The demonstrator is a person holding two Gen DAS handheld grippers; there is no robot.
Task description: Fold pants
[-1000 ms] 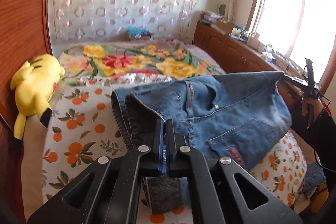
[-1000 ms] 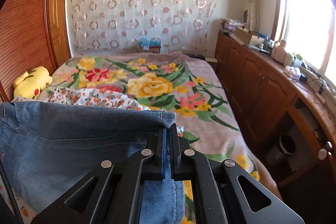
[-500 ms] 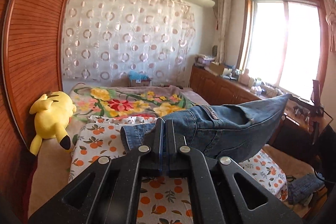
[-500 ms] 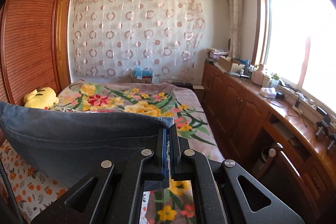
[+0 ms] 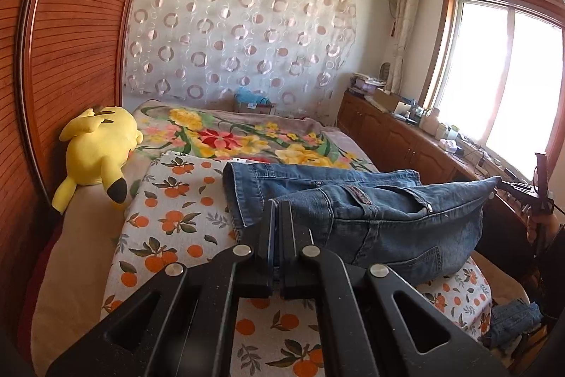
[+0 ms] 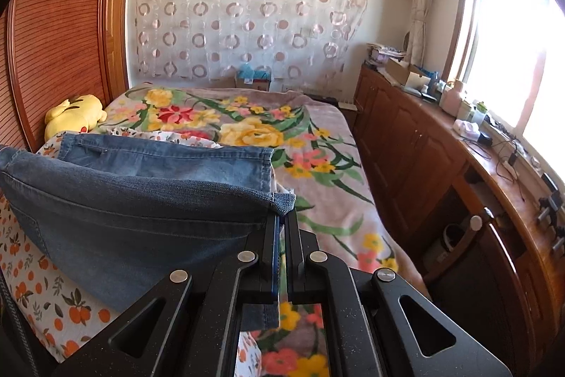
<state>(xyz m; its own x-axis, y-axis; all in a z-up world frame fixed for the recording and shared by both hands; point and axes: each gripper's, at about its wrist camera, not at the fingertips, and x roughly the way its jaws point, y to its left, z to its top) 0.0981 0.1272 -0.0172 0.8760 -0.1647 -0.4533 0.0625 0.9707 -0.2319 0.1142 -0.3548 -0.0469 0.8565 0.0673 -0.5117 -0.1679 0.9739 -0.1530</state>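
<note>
Sunlit bedroom: a slatted wooden wardrobe (image 5: 70,34) fills the left side, a curtain (image 5: 233,34) patterned with rings hangs across the far wall, and a bright window (image 5: 501,87) stands at the right above a long wooden cabinet (image 6: 423,143) cluttered with small items. On the bed, a yellow plush toy (image 5: 99,147) lies against the wardrobe. Beside it a sheet (image 5: 169,218) printed with oranges covers the near part of the mattress, and a flowered blanket (image 6: 254,126) spreads over the far part.

The jeans (image 5: 370,221) are held over the orange-print sheet, stretched between the two tools. One layer lies flat on the bed behind; the nearer layer hangs raised in front of it and sags in the middle. The left gripper (image 5: 279,211) is clenched on the denim edge at one end, its fingers pressed together with cloth between them. The right gripper (image 6: 282,221) is clamped on the opposite corner of the jeans, with a strip of denim hanging down between its arms. In the left wrist view, the right gripper shows at the far right edge, at the end of the taut fabric.
</note>
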